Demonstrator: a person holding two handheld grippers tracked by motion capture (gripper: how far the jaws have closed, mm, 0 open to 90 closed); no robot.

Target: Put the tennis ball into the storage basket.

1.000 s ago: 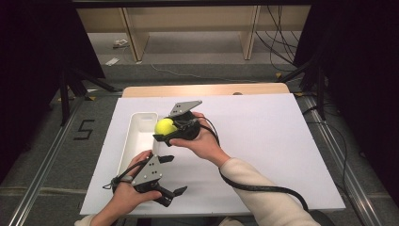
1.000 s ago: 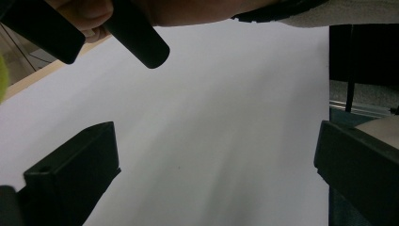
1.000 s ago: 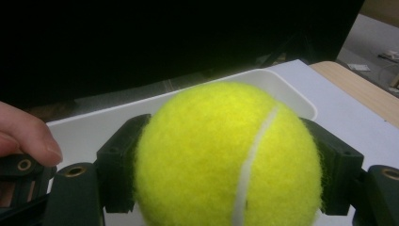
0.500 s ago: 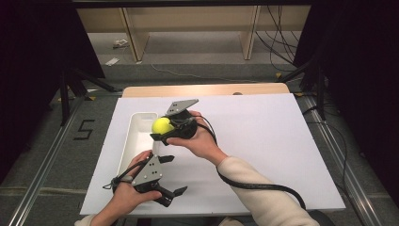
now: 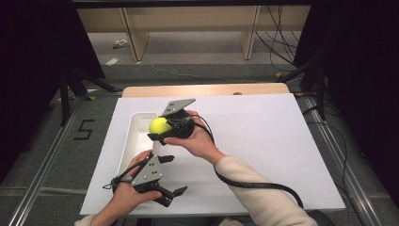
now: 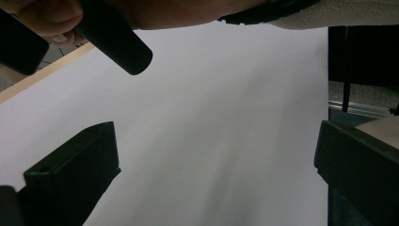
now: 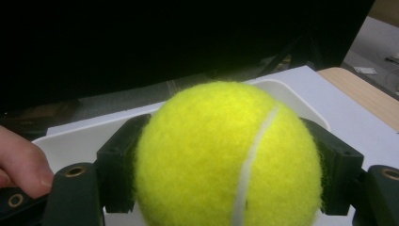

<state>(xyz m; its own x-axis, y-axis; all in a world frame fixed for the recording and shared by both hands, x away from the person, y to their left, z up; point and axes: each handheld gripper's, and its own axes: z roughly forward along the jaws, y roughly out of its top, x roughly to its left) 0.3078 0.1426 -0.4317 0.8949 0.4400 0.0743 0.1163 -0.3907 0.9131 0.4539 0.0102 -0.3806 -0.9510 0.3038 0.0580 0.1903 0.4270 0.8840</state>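
Right gripper (image 5: 157, 132), its 2 jaws clamped on the tennis ball (image 5: 160, 125), has edged left since 1 second ago and holds it above the white tray (image 5: 136, 136). Left gripper (image 5: 171, 175) stays put, jaws spread, over the white table sheet (image 5: 263, 141). Behind stand wooden shelving (image 5: 188, 23) and floor cables (image 5: 282, 47).
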